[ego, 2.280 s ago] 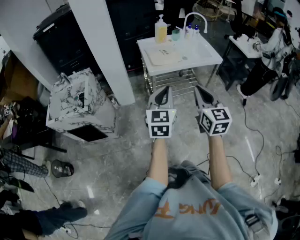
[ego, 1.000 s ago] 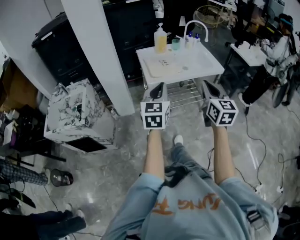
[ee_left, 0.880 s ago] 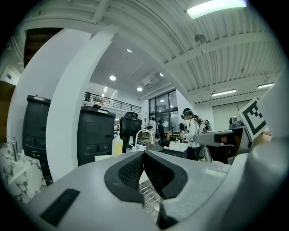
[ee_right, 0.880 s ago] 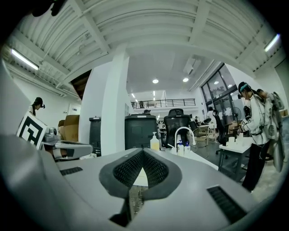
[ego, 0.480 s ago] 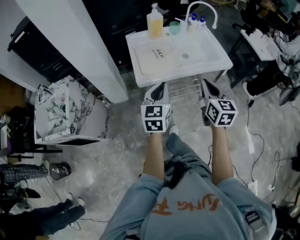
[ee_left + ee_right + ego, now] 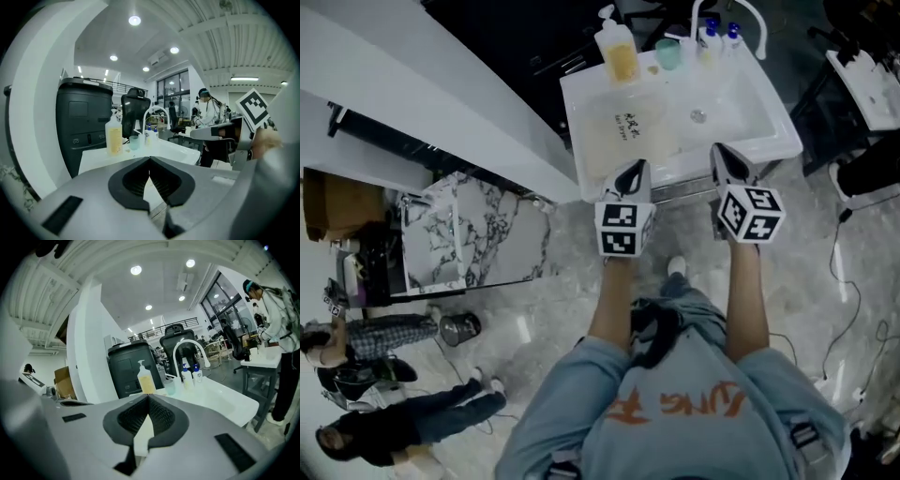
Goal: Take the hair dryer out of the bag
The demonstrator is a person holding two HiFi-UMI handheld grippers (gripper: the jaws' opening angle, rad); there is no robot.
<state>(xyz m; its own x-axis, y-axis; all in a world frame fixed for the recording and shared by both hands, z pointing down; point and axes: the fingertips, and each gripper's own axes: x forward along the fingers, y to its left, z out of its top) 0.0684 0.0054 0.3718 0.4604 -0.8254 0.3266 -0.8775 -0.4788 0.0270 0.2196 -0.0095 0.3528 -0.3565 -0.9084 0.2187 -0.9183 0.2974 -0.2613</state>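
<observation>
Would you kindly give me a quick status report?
Left gripper shut, empty; right gripper the same. Hair dryer not visible; flat pale pouch on the white sink unit. Nothing in between.

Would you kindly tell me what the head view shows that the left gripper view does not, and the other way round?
Only the head view shows the marbled box, the bystanders on the floor and the person's blue shirt. Only the left gripper view shows the ceiling lights, a black office chair, and that the left claw is shut and empty. Both show the white sink table, the yellow soap bottle, the curved faucet and the right claw.
</observation>
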